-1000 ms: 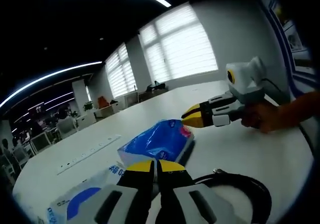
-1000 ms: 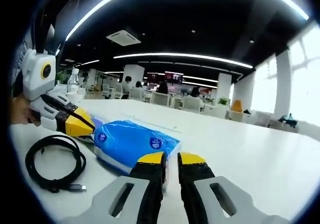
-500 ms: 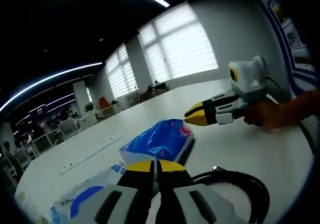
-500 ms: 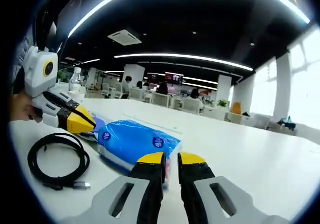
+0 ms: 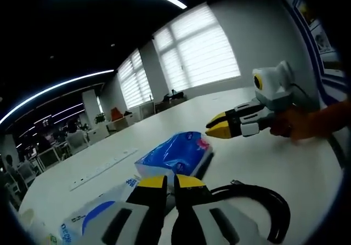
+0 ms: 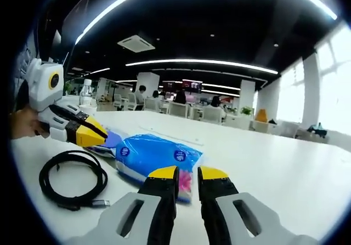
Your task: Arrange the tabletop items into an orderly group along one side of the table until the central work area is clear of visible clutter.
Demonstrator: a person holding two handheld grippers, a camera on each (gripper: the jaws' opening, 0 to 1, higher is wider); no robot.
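Note:
A blue tissue pack (image 5: 176, 153) (image 6: 159, 155) lies on the white table (image 5: 274, 163) between both grippers. Just in front of my left gripper (image 5: 165, 182), whose jaws stand shut and empty, is a white and blue wipes pack (image 5: 93, 218). A coiled black cable (image 5: 258, 202) (image 6: 74, 179) lies beside the blue pack. My right gripper (image 6: 187, 174) hangs low over the table just short of the blue pack's near end, jaws close together and holding nothing. Each gripper shows in the other's view, the right gripper (image 5: 219, 127) and the left gripper (image 6: 94, 136), both with yellow tips closed.
A long white power strip (image 5: 104, 168) is set into the table beyond the packs. A water bottle (image 6: 85, 91) stands behind the left gripper. A hand (image 5: 312, 125) holds the right gripper. Bare table (image 6: 285, 174) spreads to the right; office desks and people sit far off.
The right gripper view has closed in slightly on the blue pack and cable. The left gripper view has shifted a little. Nothing on the table has moved.

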